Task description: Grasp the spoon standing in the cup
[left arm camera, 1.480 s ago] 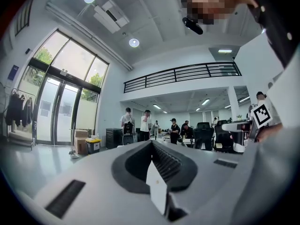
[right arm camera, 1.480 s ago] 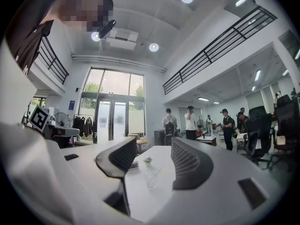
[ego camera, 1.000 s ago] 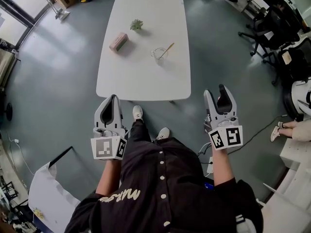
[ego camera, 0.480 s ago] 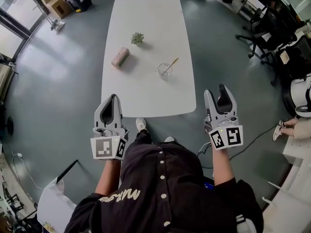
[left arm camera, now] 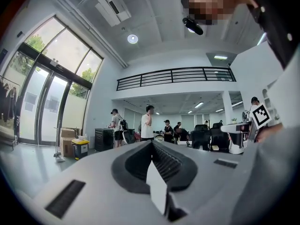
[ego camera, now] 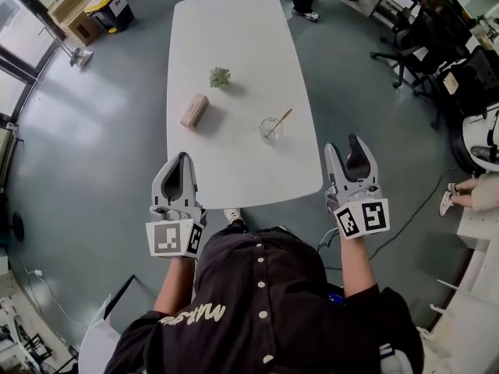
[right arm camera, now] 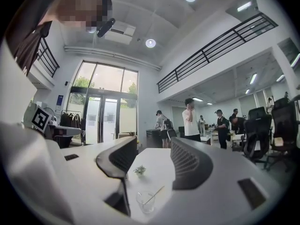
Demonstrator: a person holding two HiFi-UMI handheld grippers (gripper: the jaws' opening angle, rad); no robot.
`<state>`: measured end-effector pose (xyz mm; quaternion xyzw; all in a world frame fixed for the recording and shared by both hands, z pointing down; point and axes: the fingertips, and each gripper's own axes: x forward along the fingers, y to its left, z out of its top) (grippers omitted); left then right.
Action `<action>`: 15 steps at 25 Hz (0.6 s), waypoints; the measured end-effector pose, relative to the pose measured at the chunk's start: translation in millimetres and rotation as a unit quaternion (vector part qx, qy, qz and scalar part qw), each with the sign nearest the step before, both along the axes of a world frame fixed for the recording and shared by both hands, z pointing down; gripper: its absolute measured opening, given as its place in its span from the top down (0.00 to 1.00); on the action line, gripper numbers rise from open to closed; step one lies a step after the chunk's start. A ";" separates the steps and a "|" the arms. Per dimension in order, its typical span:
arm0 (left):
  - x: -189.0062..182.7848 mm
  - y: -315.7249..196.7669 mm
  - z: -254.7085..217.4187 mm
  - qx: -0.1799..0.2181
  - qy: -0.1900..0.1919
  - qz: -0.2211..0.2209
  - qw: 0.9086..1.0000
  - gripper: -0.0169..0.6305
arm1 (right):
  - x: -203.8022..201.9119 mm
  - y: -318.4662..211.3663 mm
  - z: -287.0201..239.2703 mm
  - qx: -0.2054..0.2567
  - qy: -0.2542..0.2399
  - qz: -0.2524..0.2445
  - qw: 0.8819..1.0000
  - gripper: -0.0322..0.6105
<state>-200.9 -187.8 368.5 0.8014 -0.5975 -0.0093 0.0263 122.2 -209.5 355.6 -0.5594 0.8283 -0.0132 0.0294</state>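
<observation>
The left gripper [ego camera: 182, 160] has its fingers [left arm camera: 164, 165] pressed together with nothing between them; the left gripper view shows only the room past their tips. The right gripper [ego camera: 345, 146] has its fingers [right arm camera: 187, 165] spread apart and empty. The clear cup [ego camera: 270, 128] stands on the white counter [ego camera: 234, 37], ahead of the right gripper's fingers and a little to their left, well apart from them. In the right gripper view the cup appears low in the gap between the two fingers, nearer the left one. The thin gold spoon [ego camera: 278, 121] stands in the cup, its handle leaning over the rim away from the fingers and to their right. A pink box [ego camera: 194, 111] lies on the counter ahead of the left gripper's fingers, slightly to their right and apart from them. A small green plant [ego camera: 220, 77] sits farther out, beyond both box and cup, and shows in the right gripper view just past the cup, between the fingers. In the head view the left fingers overlap the counter's near left corner, while the right fingers sit just off its near right corner. Several people [right arm camera: 191, 118] stand beyond the counter's far end, far ahead of both pairs of fingers, and black office chairs [ego camera: 413, 37] stand off to the right of the right fingers.
</observation>
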 end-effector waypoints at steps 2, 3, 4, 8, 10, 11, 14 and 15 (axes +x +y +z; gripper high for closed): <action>-4.0 -10.7 1.0 0.000 0.001 0.010 1.000 0.96 | -4.9 -5.6 -0.8 0.001 0.000 0.008 1.000 0.62; -6.4 -16.1 2.4 -0.001 0.001 0.015 1.000 0.96 | -7.6 -8.4 -0.7 0.001 0.000 0.013 1.000 0.63; -8.8 -21.4 4.0 -0.003 0.000 0.021 1.000 0.96 | -10.2 -11.1 -0.1 0.001 0.001 0.017 1.000 0.63; -16.1 -41.2 7.8 -0.011 -0.001 0.045 0.999 0.96 | -19.1 -18.9 5.3 -0.006 0.004 0.032 0.999 0.63; -17.5 -49.3 9.4 -0.013 -0.004 0.061 0.998 0.96 | -23.9 -20.0 9.8 -0.013 0.011 0.036 0.999 0.63; -17.5 -53.0 11.3 -0.015 -0.005 0.069 0.997 0.96 | -26.1 -20.4 13.1 -0.017 0.016 0.036 0.999 0.63; -14.2 -66.3 19.2 -0.022 -0.009 0.089 0.996 0.96 | -30.1 -28.1 28.2 -0.035 0.020 0.033 0.999 0.63; -12.1 -70.4 21.6 -0.026 -0.009 0.093 0.995 0.96 | -30.5 -31.8 34.1 -0.045 0.019 0.031 0.998 0.62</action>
